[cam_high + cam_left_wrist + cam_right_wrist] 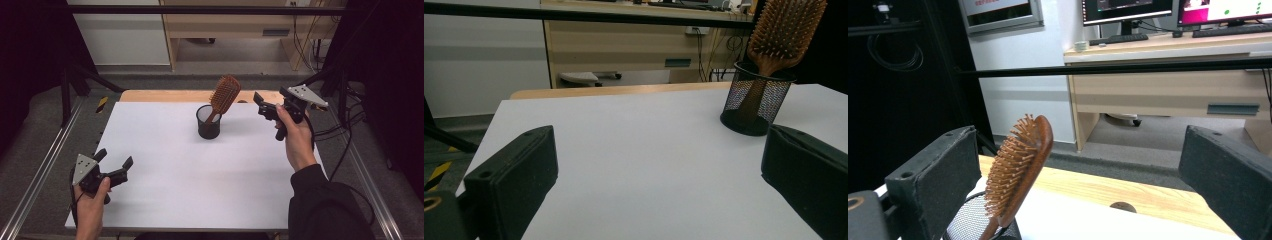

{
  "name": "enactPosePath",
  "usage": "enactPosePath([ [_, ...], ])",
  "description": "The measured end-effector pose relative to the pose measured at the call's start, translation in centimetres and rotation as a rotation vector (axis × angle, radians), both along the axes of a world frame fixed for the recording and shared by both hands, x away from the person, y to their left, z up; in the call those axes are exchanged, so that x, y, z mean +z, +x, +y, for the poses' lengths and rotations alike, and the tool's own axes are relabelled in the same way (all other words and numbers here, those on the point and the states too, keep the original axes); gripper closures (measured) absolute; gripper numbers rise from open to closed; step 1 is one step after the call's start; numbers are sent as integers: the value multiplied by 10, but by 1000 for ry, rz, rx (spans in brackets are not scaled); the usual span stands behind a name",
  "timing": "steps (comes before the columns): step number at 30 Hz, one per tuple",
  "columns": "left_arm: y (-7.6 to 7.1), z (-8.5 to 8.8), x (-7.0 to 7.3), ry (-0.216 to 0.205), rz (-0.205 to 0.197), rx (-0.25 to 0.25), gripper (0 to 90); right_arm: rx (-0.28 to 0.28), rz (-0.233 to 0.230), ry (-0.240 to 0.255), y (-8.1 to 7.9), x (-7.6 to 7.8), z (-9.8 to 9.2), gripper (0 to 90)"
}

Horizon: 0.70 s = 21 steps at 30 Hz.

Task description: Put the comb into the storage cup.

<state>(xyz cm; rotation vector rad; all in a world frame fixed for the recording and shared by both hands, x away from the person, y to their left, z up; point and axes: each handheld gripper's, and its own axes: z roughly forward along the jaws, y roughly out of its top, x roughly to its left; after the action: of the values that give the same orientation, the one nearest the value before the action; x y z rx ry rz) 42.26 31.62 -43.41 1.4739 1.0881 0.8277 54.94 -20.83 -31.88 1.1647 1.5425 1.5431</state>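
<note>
Both tongs are spread with nothing between their jaws: our right tongs (261,103) hang raised just beside the wooden hairbrush (223,96), while our left tongs (116,164) rest low over the near left corner of the white surface (200,175), well apart from it. We see the hairbrush standing handle-down and tilted in the black mesh cup (208,122) toward the far middle of the surface. We judge that placing the brush in the cup looks done, and little seems left but drawing the right tongs clear.
</note>
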Motion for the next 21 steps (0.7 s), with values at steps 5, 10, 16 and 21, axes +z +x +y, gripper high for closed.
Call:
enactPosePath([
  [5,-6,7,5,-2,-37,16,17,1,8,-10,-4,-1,-7,29],
  [10,-5,12,5,-20,-38,17,16,-8,5,-24,-9,-1,-17,27],
  [16,-6,14,4,-31,-39,4,16,-33,15,-42,-18,-6,-29,29],
  [21,-10,14,4,-28,-28,-35,16,-22,12,-46,-27,-10,-38,24],
])
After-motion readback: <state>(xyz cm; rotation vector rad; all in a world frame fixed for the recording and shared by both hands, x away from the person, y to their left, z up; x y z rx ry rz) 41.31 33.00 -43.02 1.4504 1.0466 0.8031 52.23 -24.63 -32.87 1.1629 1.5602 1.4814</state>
